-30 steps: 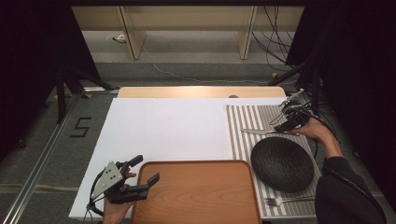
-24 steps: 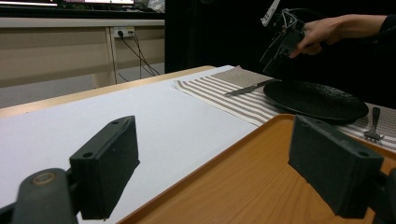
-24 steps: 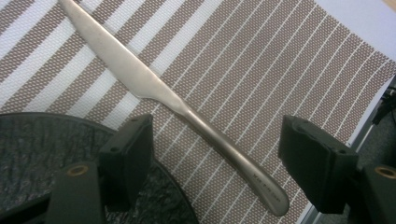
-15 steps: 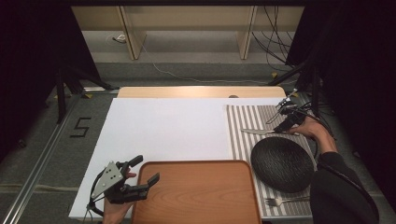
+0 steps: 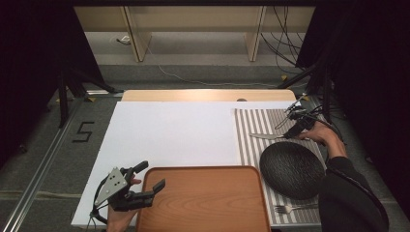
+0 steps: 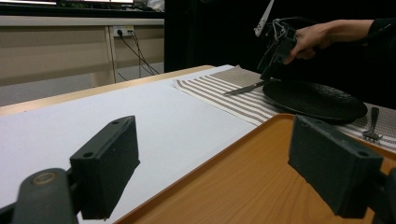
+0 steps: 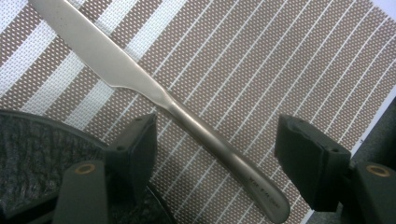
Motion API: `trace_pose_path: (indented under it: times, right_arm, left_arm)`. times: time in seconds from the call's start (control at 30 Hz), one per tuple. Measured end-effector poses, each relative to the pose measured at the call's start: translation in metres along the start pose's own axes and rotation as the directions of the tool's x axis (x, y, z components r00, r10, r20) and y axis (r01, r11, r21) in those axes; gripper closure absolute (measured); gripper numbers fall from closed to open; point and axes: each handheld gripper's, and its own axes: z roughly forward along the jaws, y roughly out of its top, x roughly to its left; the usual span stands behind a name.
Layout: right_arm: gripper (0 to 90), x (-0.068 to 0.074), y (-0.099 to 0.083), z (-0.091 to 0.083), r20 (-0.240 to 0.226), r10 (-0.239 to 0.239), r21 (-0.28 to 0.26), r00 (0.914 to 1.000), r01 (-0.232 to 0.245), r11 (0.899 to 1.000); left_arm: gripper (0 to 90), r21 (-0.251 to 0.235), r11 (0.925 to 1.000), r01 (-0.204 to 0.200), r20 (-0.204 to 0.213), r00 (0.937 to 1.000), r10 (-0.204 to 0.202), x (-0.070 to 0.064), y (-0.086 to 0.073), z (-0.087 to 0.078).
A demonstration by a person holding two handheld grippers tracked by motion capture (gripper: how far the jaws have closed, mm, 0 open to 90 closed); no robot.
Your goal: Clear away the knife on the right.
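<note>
A steel table knife [image 7: 159, 98] lies on the brown-and-white striped placemat [image 5: 251, 145], just beyond the black textured plate [image 5: 292, 169]. My right gripper [image 7: 215, 149] is open right over the knife's handle, one jaw on each side of it. In the high view that gripper [image 5: 294, 129] is at the mat's far right, with the knife [image 5: 266, 137] pointing left. My left gripper [image 5: 151, 178] is open at the near left, with its jaws over the left edge of the wooden tray [image 5: 203, 198]. A fork [image 5: 294, 208] lies on the mat in front of the plate.
A white sheet [image 5: 174, 135] covers most of the table, with a wooden table edge [image 5: 208, 94] behind it. Shelving and cables stand beyond the table. The left gripper view shows the tray [image 6: 261, 186], plate [image 6: 317, 99], fork [image 6: 372, 125] and the other gripper [image 6: 275, 51].
My right gripper has come down and a little toward the near side, from above the mat's far right to low over the knife's handle. The left gripper has stayed put.
</note>
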Motion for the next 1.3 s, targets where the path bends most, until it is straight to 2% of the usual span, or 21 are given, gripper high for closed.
trace_pose_path:
  times: [0.13,0.37,0.4,1.3]
  right_arm:
    - [31.7,-0.001,0.000,0.002,0.002,-0.009,0.010,1.0000,0.009,1.000]
    - [32.2,-0.001,0.000,0.004,0.002,0.006,0.011,1.0000,-0.006,1.000]
    - [32.3,-0.001,0.000,0.005,0.005,-0.005,0.014,1.0000,0.005,1.000]
    - [36.6,-0.002,0.004,0.012,0.000,-0.030,0.052,0.9995,0.030,0.998]
  left_arm:
    - [16.1,0.000,1.0000,0.000,0.000,1.0000,0.000,0.000,0.000,0.000]
    - [16.3,-0.001,1.0000,0.002,0.000,1.0000,-0.002,0.000,0.000,0.000]
    - [16.4,-0.001,1.0000,0.000,-0.001,1.0000,0.000,0.000,0.000,0.000]
    - [16.5,0.002,1.0000,0.006,-0.007,1.0000,-0.006,0.001,0.000,0.000]
